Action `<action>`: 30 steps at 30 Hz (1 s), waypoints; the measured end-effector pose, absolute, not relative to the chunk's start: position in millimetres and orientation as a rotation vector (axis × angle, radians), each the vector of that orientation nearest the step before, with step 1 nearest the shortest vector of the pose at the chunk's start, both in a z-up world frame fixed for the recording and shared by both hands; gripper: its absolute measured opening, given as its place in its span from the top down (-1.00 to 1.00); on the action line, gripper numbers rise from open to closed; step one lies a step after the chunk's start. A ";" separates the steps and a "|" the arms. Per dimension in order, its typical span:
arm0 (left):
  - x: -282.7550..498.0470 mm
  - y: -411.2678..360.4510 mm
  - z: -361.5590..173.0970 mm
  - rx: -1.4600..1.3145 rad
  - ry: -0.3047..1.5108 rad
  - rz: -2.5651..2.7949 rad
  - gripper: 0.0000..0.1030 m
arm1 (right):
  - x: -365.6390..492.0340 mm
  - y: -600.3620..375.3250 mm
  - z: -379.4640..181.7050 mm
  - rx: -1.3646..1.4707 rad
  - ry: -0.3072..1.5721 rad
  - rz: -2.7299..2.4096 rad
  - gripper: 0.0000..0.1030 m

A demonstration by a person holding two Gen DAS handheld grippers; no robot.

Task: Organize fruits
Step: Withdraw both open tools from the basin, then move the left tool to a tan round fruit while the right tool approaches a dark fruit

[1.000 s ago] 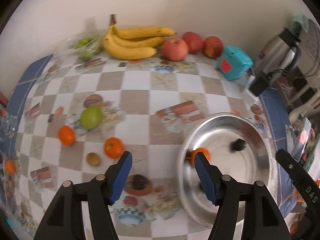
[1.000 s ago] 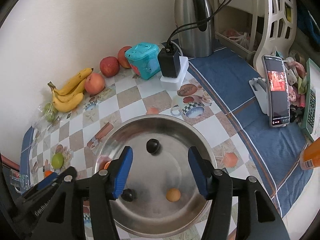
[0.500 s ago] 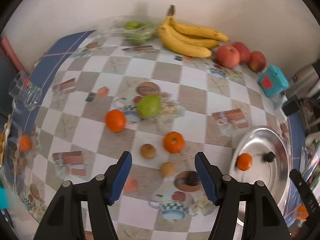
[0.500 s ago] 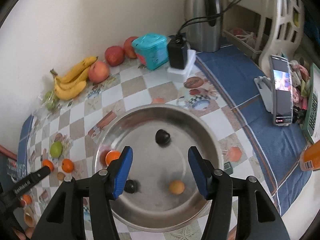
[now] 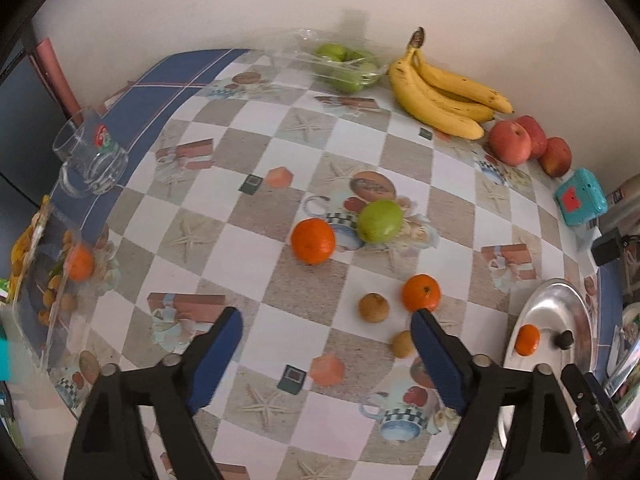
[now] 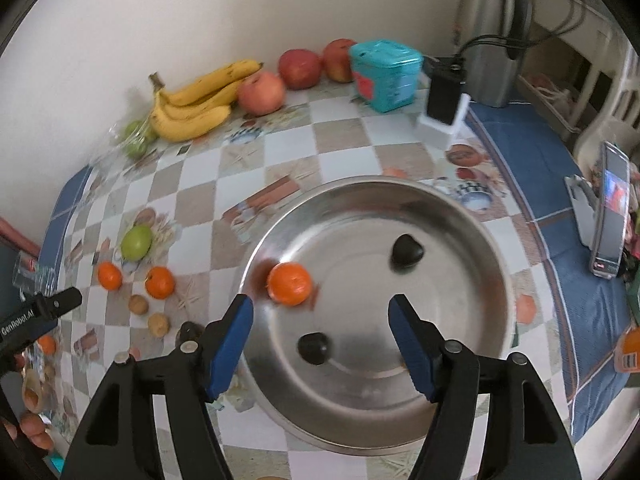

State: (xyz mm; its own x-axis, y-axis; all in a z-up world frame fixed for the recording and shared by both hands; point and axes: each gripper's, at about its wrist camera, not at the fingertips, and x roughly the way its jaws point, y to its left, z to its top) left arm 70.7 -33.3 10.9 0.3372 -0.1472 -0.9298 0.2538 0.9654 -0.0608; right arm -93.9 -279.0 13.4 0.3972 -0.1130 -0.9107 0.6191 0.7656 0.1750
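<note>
- Steel bowl (image 6: 460,216): holding one orange (image 6: 289,283) and two dark fruits.
- Table (image 5: 280,152): still carrying two oranges, a green fruit (image 5: 379,221), small brown fruits.
- Left gripper (image 5: 326,334), right gripper (image 6: 321,322): jaws opening, gripping nothing.

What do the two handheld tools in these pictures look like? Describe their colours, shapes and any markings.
Both tools look alike. The left tool and the right tool each have two angular black plastic arms with small silver pins, ending in flat blue pads. Seen from the side, the right tool's black body shows white letters "DAS"; the left tool's reads "GenRobot.AI".
</note>
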 end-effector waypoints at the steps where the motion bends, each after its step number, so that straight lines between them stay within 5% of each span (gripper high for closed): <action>1: 72.0 -30.9 9.8 0.096 1.202 -0.257 -0.78 | -92.2 -276.6 11.7 0.540 1.075 -0.485 -0.39; 17: 84.1 -29.7 -30.3 0.149 1.286 -0.217 -1.00 | -66.8 -237.4 -9.0 0.418 1.120 -0.382 -0.43; 19: 85.5 -29.5 -33.3 0.152 1.292 -0.216 -1.00 | -64.2 -233.1 -10.9 0.399 1.122 -0.377 -0.85; 20: 86.2 -29.2 -34.4 0.152 1.294 -0.216 -1.00 | -63.2 -230.9 -11.3 0.389 1.115 -0.375 -0.89; 30: 96.3 -18.7 -38.8 0.106 1.302 -0.218 -1.00 | -47.8 -217.4 -19.9 0.406 1.120 -0.341 -0.89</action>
